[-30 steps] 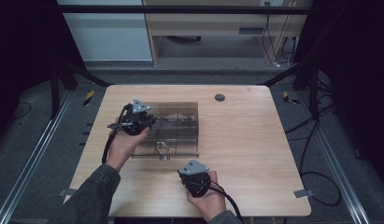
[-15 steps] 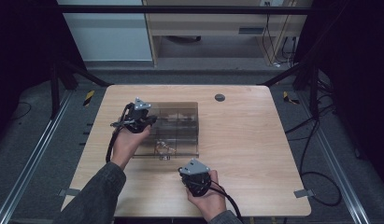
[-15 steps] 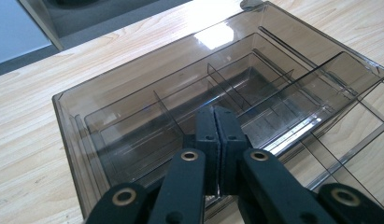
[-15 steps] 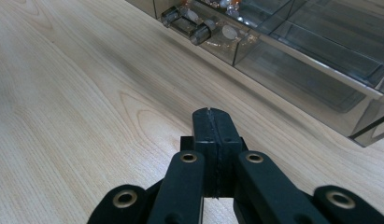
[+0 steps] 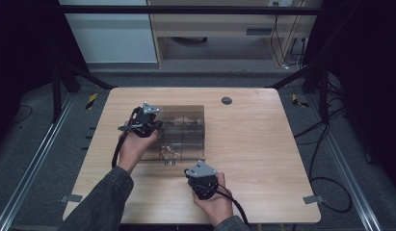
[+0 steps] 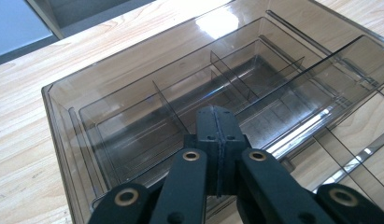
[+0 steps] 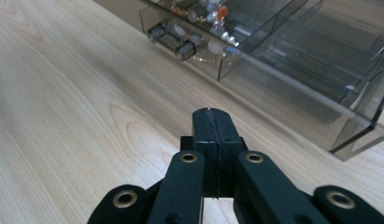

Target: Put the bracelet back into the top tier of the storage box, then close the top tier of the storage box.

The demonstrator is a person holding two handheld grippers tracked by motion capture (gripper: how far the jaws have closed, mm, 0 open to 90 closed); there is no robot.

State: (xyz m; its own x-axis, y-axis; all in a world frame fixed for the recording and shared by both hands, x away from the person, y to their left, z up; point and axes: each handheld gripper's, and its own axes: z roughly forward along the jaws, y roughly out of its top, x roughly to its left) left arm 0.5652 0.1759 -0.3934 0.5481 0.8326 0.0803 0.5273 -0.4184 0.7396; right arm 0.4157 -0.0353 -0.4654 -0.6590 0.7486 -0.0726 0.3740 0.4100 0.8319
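A smoky clear plastic organiser box (image 5: 196, 113) with dividers lies on the wooden table (image 5: 253, 144). My left gripper (image 5: 156, 125) hovers over the box's left side, jaws shut with nothing between them. In the left gripper view its tips (image 6: 216, 115) hang above bare compartments (image 6: 133, 135). My right gripper (image 5: 190, 172) rests near the table's front edge, just in front of the box, shut and holding nothing. In the right gripper view its tips (image 7: 212, 116) face the box's front corner, where a small handle (image 7: 173, 39) and several beads (image 7: 209, 17) lie.
A round dark grommet (image 5: 226, 100) sits at the table's back. Beyond the table stands a wooden shelf unit (image 5: 219, 29). Cables (image 5: 325, 144) run over the floor at the right, and metal rails (image 5: 36, 154) flank the table.
My left gripper has shifted slightly to the right over the box's left side. The right gripper has kept still.
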